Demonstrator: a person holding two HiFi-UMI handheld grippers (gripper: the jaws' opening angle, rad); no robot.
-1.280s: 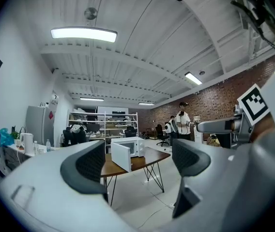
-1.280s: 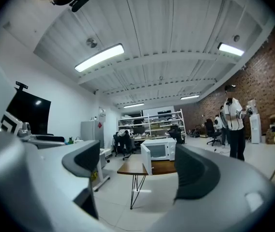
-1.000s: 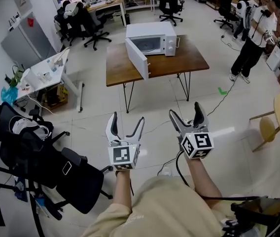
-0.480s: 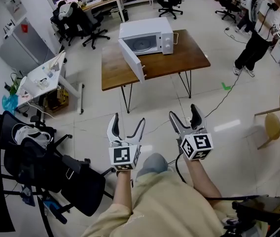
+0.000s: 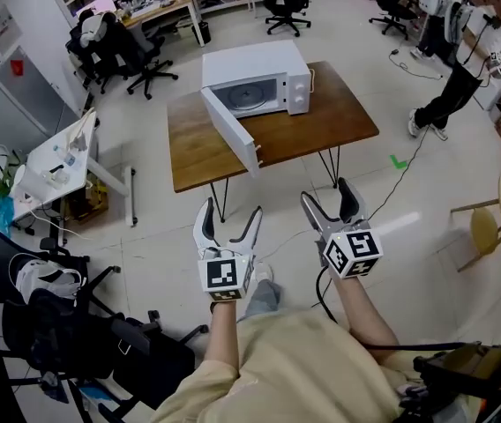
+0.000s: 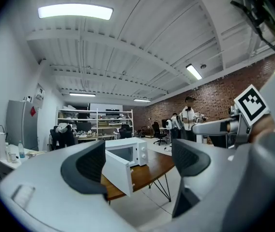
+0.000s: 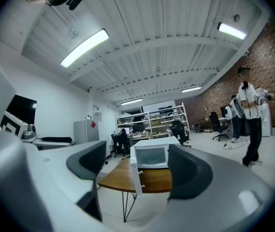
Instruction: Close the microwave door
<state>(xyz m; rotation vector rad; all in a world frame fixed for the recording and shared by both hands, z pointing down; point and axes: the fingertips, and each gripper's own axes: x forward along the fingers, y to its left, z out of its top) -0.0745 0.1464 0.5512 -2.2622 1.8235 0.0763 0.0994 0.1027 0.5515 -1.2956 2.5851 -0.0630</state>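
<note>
- The microwave [image 5: 255,79] is seen on the wooden table [image 5: 321,130], its door [image 5: 230,133] swung open, well away from both grippers.
- The left gripper [image 5: 230,208] is held empty, jaws apart.
- The right gripper [image 5: 327,191] is closing on nothing.

A brown wooden desk [image 5: 325,117] stands on thin black legs [image 5: 331,167] in the upper middle of the head view, on a pale tiled floor [image 5: 149,232]. A white microwave [image 5: 252,64] sits on the desk's far left part. Its door [image 5: 229,135] is swung wide open and reaches toward the near edge over the wood.
</note>
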